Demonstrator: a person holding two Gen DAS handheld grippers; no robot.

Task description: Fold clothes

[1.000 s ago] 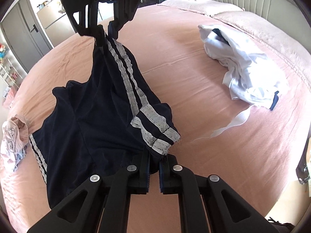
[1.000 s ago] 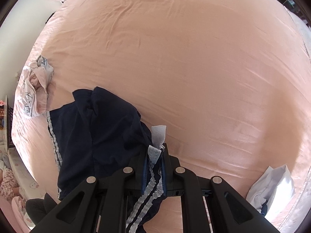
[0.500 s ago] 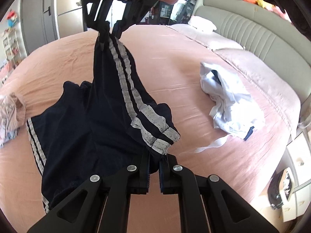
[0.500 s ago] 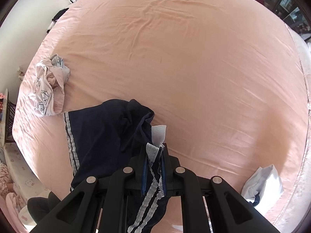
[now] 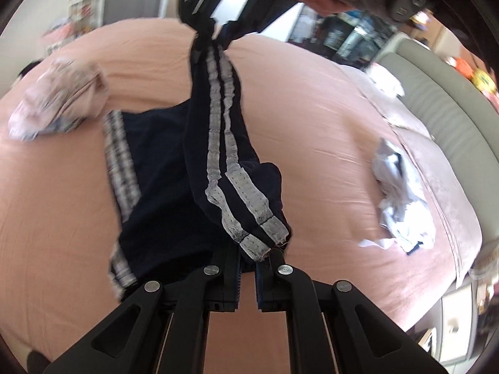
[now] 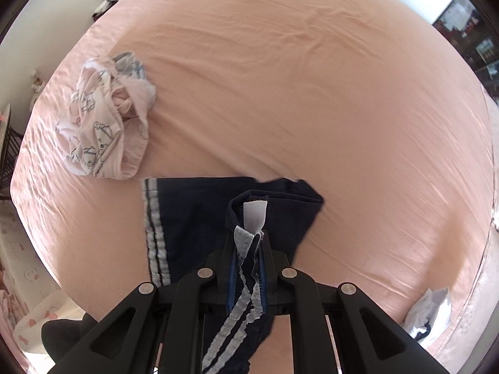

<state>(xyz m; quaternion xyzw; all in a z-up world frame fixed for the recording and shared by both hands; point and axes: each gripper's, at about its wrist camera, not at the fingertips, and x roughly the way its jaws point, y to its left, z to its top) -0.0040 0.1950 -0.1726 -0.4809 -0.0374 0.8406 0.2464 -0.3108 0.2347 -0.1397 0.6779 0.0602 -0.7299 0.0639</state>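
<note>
Navy striped shorts hang stretched between the left gripper and right gripper, both jaws clenched on striped fabric, lower part resting on the pink bed sheet. Beyond: crumpled pink printed garment, white garment, grey padded headboard.

Soft daylight fills the room, even and bright, with only faint shadows along the creases of the pink bedsheet. Both views bulge like fishbowls and go black at the rim. The left wrist view smears with motion, worst from ten to two o'clock; the right wrist view stays fairly crisp.
</note>
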